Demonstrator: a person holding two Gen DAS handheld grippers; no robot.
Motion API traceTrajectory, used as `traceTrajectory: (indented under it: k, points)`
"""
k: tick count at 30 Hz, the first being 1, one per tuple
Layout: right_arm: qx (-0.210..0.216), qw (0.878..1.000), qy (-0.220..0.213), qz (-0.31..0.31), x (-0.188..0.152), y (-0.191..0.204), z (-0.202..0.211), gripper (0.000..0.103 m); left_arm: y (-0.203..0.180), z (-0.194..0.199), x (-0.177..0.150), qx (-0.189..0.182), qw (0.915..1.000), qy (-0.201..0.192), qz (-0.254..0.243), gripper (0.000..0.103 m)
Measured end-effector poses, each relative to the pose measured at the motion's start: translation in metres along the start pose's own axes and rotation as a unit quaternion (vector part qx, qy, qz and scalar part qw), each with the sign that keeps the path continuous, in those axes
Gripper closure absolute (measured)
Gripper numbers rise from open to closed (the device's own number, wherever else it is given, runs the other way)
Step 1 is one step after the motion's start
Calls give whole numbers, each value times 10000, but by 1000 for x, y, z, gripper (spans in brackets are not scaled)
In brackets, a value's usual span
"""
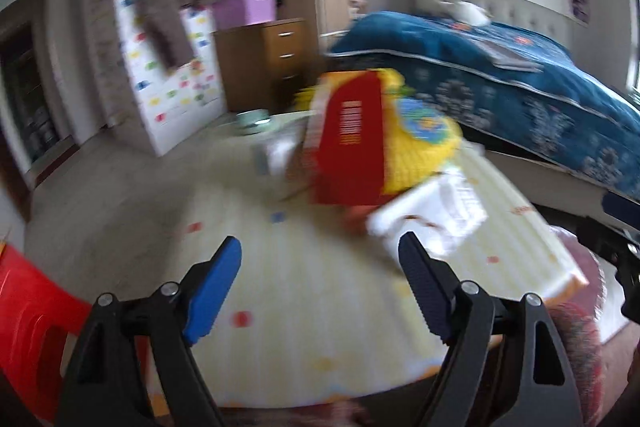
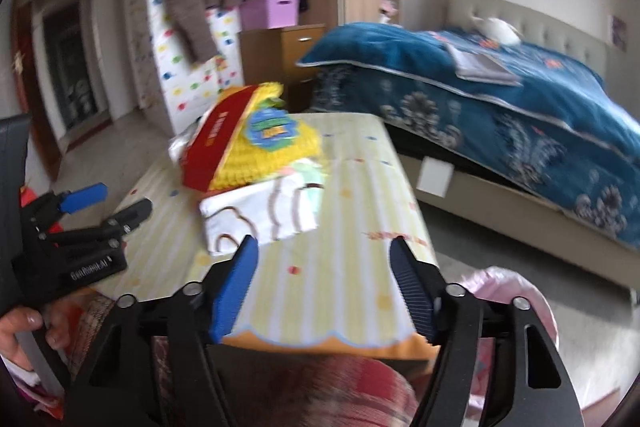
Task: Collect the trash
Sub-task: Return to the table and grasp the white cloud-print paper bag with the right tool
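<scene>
Trash sits piled on my worktop (image 2: 352, 187), which wears a yellow-striped cloth: a red carton (image 2: 212, 151) leaning on a yellow packet (image 2: 272, 155) with a blue-green label, and just in front of them a white wrapper (image 2: 260, 215) with brown lines. From the left wrist view the same heap shows blurred, the red carton (image 1: 352, 143) upright against the yellow packet (image 1: 424, 143), the white wrapper (image 1: 432, 215) nearest my right finger.

My left gripper (image 1: 320, 291) hangs over the near part of the cloth, jaws spread wide, nothing between them. My right gripper (image 2: 324, 283) is the same: jaws spread, only cloth showing in the gap, the wrapper just beyond its left fingertip.

The right camera also catches the left gripper (image 2: 106, 201) off to its left (a hand (image 2: 20, 331) is wrapped round the handle), blue pad and black pad apart.

A pink bag (image 2: 516, 291) lies by the worktop's near right corner, and a bed (image 2: 500, 107) with a blue cover stands beyond.
</scene>
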State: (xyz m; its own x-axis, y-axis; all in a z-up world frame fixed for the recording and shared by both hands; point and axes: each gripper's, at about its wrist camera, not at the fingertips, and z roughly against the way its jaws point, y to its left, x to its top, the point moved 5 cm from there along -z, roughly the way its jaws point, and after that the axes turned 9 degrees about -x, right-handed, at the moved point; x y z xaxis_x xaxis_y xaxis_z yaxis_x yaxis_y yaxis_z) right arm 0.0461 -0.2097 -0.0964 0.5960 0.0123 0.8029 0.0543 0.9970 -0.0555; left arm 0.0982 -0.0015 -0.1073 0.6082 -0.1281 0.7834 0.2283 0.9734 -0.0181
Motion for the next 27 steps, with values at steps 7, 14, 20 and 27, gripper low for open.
traceTrajectory:
  k: [7, 14, 20, 27]
  points:
    - [239, 9983, 257, 467, 5, 58, -31, 29, 57, -7, -11, 350, 9982, 89, 473, 24]
    - [374, 9955, 533, 688, 2, 92, -65, 29, 72, -26, -9, 377, 9975, 206, 559, 24]
    - [528, 9930, 781, 717, -2, 102, -93, 29, 79, -44, -7, 424, 9964, 332, 660, 24]
    - [652, 9901, 912, 839, -10, 109, -108, 41, 78, -51, -6, 462, 9959, 401, 664, 24]
